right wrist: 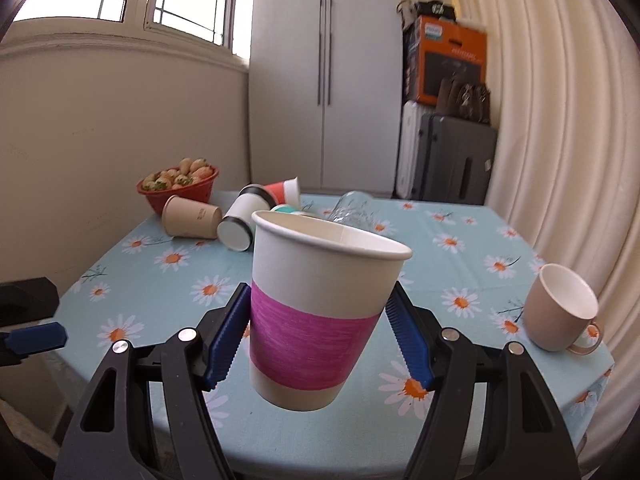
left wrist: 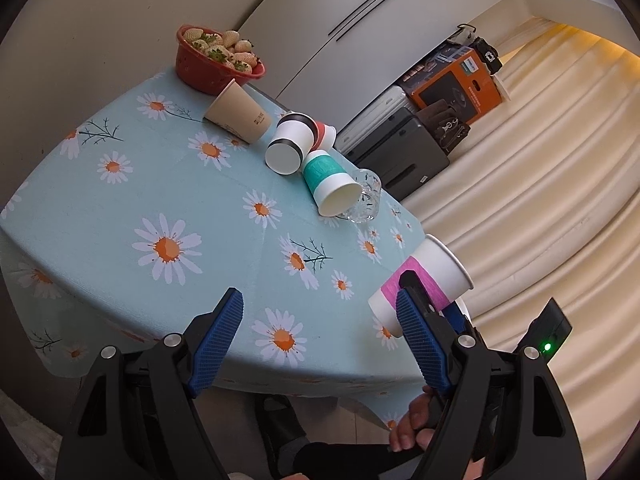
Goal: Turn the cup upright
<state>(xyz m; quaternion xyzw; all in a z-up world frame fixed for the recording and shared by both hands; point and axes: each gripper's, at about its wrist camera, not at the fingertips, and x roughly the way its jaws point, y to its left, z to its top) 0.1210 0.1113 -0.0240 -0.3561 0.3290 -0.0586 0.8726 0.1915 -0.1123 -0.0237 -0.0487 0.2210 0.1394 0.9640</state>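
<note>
My right gripper [right wrist: 316,320] is shut on a white paper cup with a pink band [right wrist: 316,312]. It holds the cup above the table, mouth up and slightly tilted. The same cup shows in the left wrist view [left wrist: 424,276], near the table's right edge. My left gripper [left wrist: 320,312] is open and empty over the near edge of the table. Several other cups lie on their sides at the far end: a tan one [left wrist: 240,114], a white one with black bands [left wrist: 290,142], a red one [left wrist: 326,134], a teal one [left wrist: 330,184] and a clear glass [left wrist: 366,196].
The table has a light blue daisy cloth [left wrist: 168,208]. A red bowl of strawberries [left wrist: 216,60] stands at the far left corner. A beige mug [right wrist: 560,308] stands upright at the right edge. A cupboard, boxes and a curtain are behind the table.
</note>
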